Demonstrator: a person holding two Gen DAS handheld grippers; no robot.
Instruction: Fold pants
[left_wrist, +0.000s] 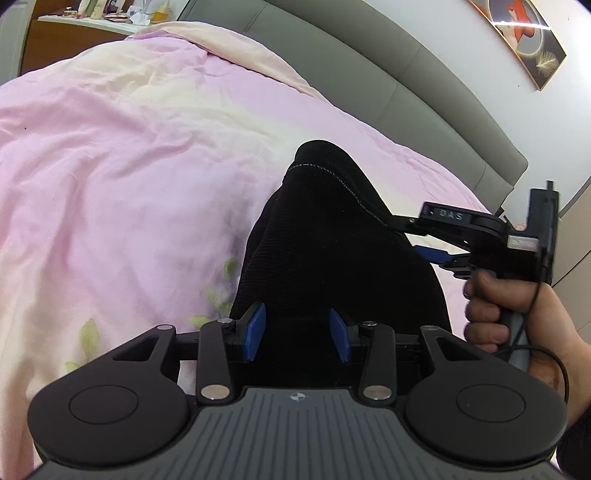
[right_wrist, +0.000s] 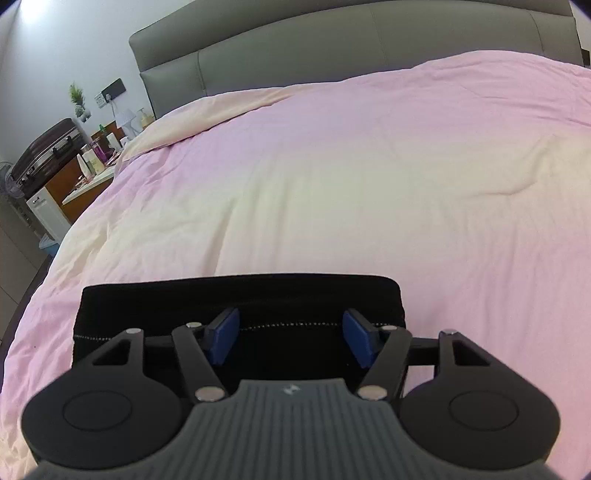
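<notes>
Black ribbed fabric fills the gap between the blue pads of the left gripper; its jaws stand partly apart, and we cannot tell whether the pads press on the cloth or merely straddle it. From that view the pants rise in a dark hump away from the gripper, with a line of pale stitching running over the far crest.

The right gripper comes in from the right, held in a hand, with its tips at the right flank of the hump. In its own view the right gripper has its jaws well apart, blue pads clear of each other, with the pants lying beneath and between them as a flat black band with a neat far edge and a dotted seam. The pads do not appear to pinch anything there.

Beyond the garment, the pink and cream duvet covers the bed out to the grey headboard at the far side.

Our reading: a fold has been laid over and the right side is at the release stage, while the left end is not yet flat. Judged next move: lower the left end onto the stack, open that gripper clear of the cloth, then check edge alignment. Care is needed not to drag the top layer when pulling away, since the knit looks soft and likely to slide.
</notes>
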